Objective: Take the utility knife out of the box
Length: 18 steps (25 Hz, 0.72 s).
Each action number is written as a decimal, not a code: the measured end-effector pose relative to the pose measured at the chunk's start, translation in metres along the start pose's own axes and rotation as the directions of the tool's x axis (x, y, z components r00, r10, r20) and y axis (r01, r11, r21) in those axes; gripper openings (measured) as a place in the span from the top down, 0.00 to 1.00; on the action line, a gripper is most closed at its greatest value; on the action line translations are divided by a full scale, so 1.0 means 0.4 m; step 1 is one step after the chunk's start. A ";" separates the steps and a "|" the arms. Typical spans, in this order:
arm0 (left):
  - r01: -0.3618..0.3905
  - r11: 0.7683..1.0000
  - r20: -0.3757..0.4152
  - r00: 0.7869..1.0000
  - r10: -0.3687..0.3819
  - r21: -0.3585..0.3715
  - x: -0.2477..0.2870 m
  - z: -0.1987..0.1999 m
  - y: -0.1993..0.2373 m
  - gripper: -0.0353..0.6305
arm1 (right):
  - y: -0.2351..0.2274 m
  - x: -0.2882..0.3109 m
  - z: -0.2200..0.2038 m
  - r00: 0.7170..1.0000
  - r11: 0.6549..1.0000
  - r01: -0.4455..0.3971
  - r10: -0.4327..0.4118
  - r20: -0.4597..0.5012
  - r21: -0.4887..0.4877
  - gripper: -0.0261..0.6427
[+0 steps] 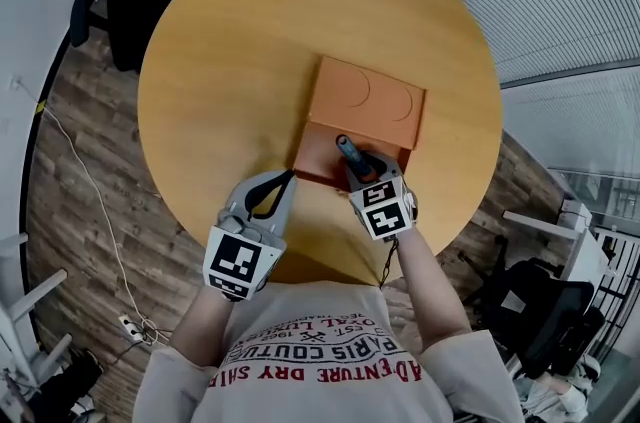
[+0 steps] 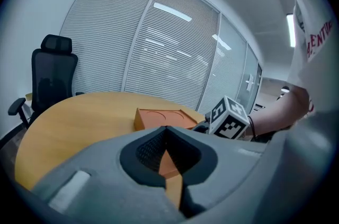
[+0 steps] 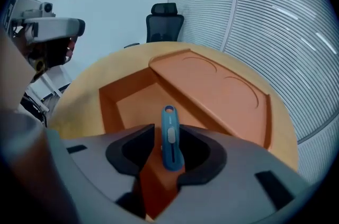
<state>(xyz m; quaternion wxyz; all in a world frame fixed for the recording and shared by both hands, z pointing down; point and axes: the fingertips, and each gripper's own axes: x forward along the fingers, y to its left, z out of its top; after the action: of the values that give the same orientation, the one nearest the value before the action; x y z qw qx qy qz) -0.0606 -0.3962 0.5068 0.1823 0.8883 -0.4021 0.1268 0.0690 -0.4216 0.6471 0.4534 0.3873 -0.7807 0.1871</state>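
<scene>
Your right tool (image 3: 169,133) straddles the knife (image 3: 169,114) in the box (image 3: 107,105), jaws wide, not gripping (poised to close); left tool (image 2: 166,132), shut and empty, sits by its near corner.

Office: desk chair (image 2: 51,80), blinded glass walls (image 2: 159,59)

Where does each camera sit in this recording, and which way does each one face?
Head view: on the person's head, facing steeply down at the round wooden table; forearms, shirt, left tongs and right tongs show.
Left gripper view: on the left tongs, facing across the table towards slatted blinds; its closed jaws and the right forearm show.
Right gripper view: on the right tongs, facing down into the open orange rectangular box; a blue utility knife between its open jaws.
Shared: all three show the box.
</scene>
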 end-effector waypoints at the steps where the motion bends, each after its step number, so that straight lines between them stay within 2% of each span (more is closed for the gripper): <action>1: 0.002 1.000 -0.001 1.000 -0.002 0.001 0.002 0.000 0.004 0.96 | -0.003 0.010 -0.006 1.000 1.000 0.002 -0.002 -0.020 0.000 0.73; 8: -0.026 1.000 -0.005 1.000 0.026 0.014 0.010 0.007 0.058 0.96 | -0.015 0.056 -0.026 0.993 0.999 0.009 -0.015 -0.114 -0.048 0.71; 15: -0.013 1.000 -0.024 1.000 0.013 0.010 0.010 -0.018 0.045 0.95 | -0.005 0.066 -0.026 0.993 0.999 -0.038 0.034 -0.117 -0.038 0.75; 18: -0.033 0.999 -0.023 0.999 0.033 0.019 0.002 -0.014 0.057 0.95 | 0.001 0.069 -0.029 0.991 0.997 -0.057 0.051 -0.127 -0.043 0.76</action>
<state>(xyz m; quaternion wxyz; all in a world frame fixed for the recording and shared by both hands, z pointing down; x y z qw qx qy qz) -0.0778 -0.4081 0.5170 0.1766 0.8816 -0.4133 0.1438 0.0670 -0.4259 0.6768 0.5053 0.3427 -0.7650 0.2051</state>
